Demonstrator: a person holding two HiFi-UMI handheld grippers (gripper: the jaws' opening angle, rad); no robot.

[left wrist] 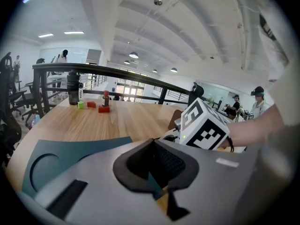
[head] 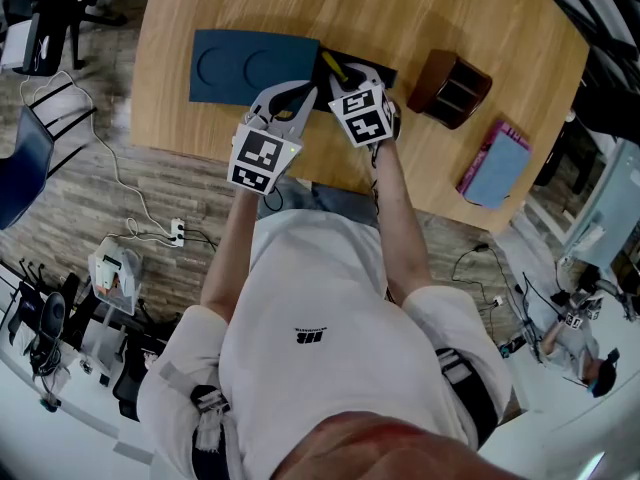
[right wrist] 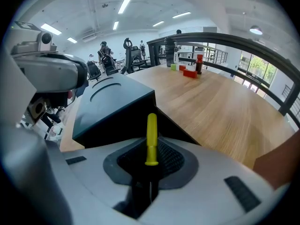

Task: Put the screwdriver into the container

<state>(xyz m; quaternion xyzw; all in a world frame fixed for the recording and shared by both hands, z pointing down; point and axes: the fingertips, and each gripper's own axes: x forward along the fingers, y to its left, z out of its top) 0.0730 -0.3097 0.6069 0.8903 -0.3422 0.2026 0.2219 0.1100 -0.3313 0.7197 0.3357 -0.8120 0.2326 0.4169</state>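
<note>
A dark teal container point(head: 250, 66) with two round dents in its lid lies on the wooden table. In the left gripper view my left gripper point(left wrist: 153, 172) is shut on the edge of that lid point(left wrist: 56, 156), a teal sliver showing between its pads. The lid point(right wrist: 112, 102) stands tilted up over a dark opening. My right gripper point(right wrist: 149, 165) is shut on a screwdriver point(right wrist: 151, 135); the yellow handle points away, over the opening. From the head view both grippers point(head: 300, 93) point(head: 345, 73) sit side by side at the container's right end, with the screwdriver point(head: 333, 66) between them.
A brown wooden box point(head: 455, 86) stands to the right on the table point(head: 400, 8). A pink and blue book point(head: 493, 163) lies near the right front edge. A bottle and small red and green blocks point(right wrist: 187, 71) stand at the far end.
</note>
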